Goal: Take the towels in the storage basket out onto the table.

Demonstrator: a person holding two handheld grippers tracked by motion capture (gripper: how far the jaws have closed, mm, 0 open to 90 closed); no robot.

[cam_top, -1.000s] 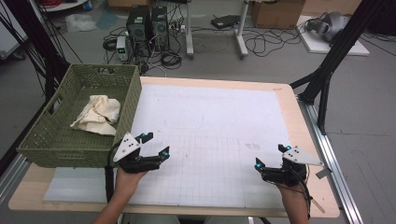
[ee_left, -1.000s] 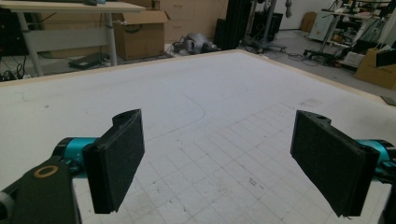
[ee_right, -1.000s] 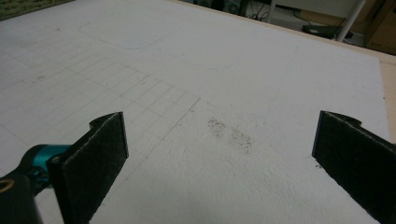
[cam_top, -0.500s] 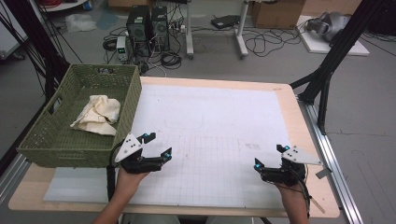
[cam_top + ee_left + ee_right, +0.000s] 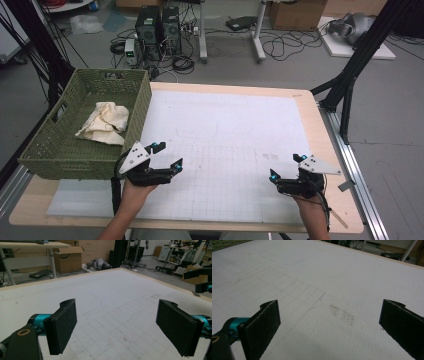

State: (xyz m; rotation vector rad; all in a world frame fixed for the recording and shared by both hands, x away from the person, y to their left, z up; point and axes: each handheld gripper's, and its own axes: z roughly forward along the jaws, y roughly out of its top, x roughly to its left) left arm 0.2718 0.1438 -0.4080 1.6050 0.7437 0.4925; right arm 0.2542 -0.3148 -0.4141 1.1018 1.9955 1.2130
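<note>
My left gripper (image 5: 169, 156) rests low over the white gridded mat (image 5: 225, 135) at the front left, jaws wide apart and nothing between them. In the left gripper view (image 5: 117, 330) only bare mat lies between its black pads (image 5: 63, 325). My right gripper (image 5: 285, 167) sits near the front right of the mat, also open and empty. The right gripper view (image 5: 329, 327) has a faint speckled stain (image 5: 343, 313) on the mat between the jaws. A crumpled cream cloth (image 5: 104, 122) lies inside the green woven basket (image 5: 55, 150) at the left.
The basket stands just left of my left gripper, its near wall close to the hand. The wooden table edge (image 5: 330, 150) runs along the right, with a metal rail beyond it. Computers, cables and boxes lie on the floor behind the table.
My left gripper has shifted slightly to the right over the mat. The right gripper has hardly moved. Both stay open.
</note>
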